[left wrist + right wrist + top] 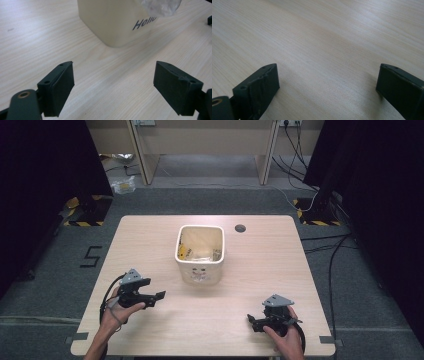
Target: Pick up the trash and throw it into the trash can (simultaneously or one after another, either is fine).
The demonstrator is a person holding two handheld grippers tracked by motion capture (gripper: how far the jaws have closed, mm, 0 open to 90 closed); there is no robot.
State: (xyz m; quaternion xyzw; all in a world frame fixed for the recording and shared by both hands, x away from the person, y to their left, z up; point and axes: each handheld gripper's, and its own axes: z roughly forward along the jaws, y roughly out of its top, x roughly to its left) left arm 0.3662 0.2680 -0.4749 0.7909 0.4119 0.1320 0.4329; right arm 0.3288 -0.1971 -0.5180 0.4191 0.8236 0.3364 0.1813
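Your left gripper [159,295]: jaws wide apart, empty, low over table [260,265], aimed at cream bin [200,251]. Bin upright mid-table, mouth up, "Hello" side facing you. Your right gripper [251,319]: jaws spread, empty, well apart from bin.

Even overhead light, table [260,270] bright, surroundings dark; soft shadows beside bin [200,251] and under both grippers; high view slightly soft, gripper views sharp on wood grain, jaws blurred.
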